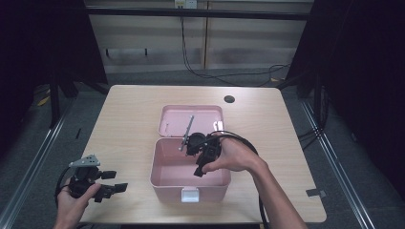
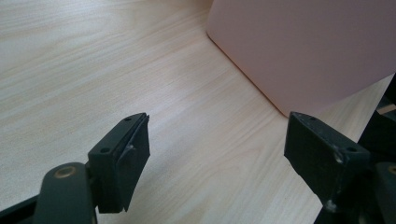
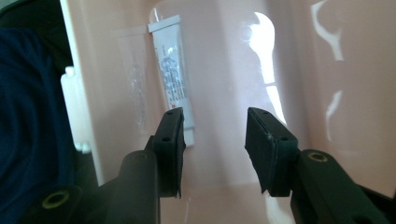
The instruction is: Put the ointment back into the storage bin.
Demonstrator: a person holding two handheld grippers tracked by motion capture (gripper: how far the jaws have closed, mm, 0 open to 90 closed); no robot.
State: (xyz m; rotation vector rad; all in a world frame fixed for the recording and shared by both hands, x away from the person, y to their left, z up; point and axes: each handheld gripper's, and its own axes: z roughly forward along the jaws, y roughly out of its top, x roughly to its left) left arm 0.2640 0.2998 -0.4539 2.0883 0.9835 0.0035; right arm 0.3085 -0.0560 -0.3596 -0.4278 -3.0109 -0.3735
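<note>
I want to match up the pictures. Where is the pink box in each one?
High view: the pink box sits open at the table's middle, lid laid back behind it.
Left gripper view: its outer wall is at the upper right, beyond the open jaws.
Right gripper view: its inside lies past the open jaws, a white tube in it.
Shared landmark: the box's pink wall.

1. Left gripper point(image 1: 113, 181): black body, two flat black jaws with rectangular pads, small screw holes in each jaw block; a brass-coloured pivot bolt at the jaw arm.
2. Grey three-cornered plate point(image 1: 85, 161) on top of it (pale against the black frame).
3. Right gripper point(image 1: 199, 168): black, same jaw blocks and screw holes.
4. Black cable point(image 1: 241, 140) loops from the right gripper.
5. Forearms bare, no sleeves in the high view.
</note>
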